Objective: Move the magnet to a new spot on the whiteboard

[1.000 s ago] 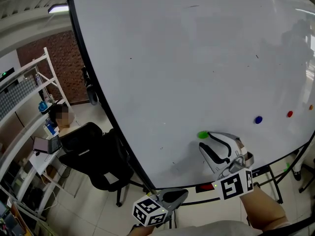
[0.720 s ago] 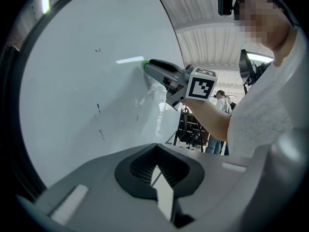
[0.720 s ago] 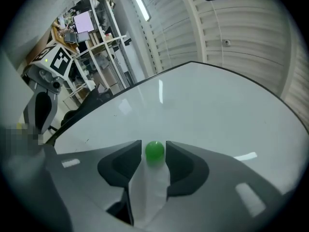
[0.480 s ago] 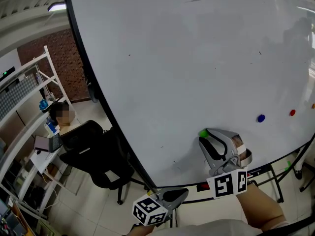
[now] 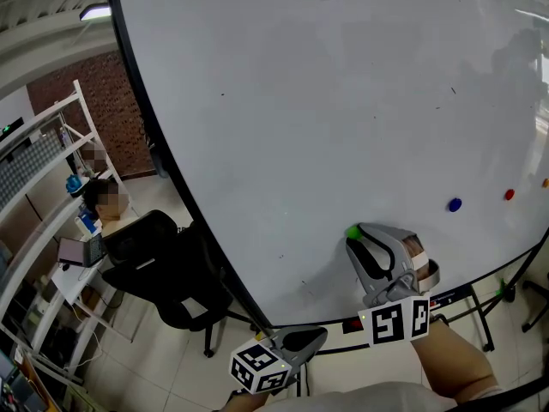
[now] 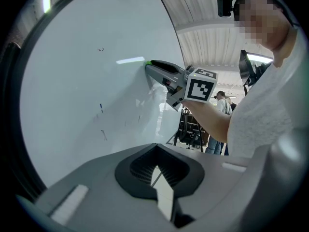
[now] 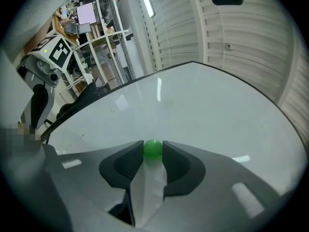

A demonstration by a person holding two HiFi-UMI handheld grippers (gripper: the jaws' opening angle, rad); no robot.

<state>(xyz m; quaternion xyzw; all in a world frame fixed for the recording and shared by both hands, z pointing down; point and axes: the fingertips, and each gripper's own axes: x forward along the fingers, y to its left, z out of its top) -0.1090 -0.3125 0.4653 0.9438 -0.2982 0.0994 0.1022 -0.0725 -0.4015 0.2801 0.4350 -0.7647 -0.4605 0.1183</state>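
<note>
On whiteboard [image 5: 343, 101], right claw [image 7: 153, 152] closing on magnet [image 7: 153, 149], head view half-hidden

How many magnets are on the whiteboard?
4: a green magnet low at centre, a blue magnet to its right, a red magnet further right, an orange magnet cut by the edge. Others may be outside view.

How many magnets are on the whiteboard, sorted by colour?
green magnet: 1
blue magnet: 1
red magnet: 1
orange magnet: 1 (at the head view's right edge, partly cut off)
Total: 4
</note>
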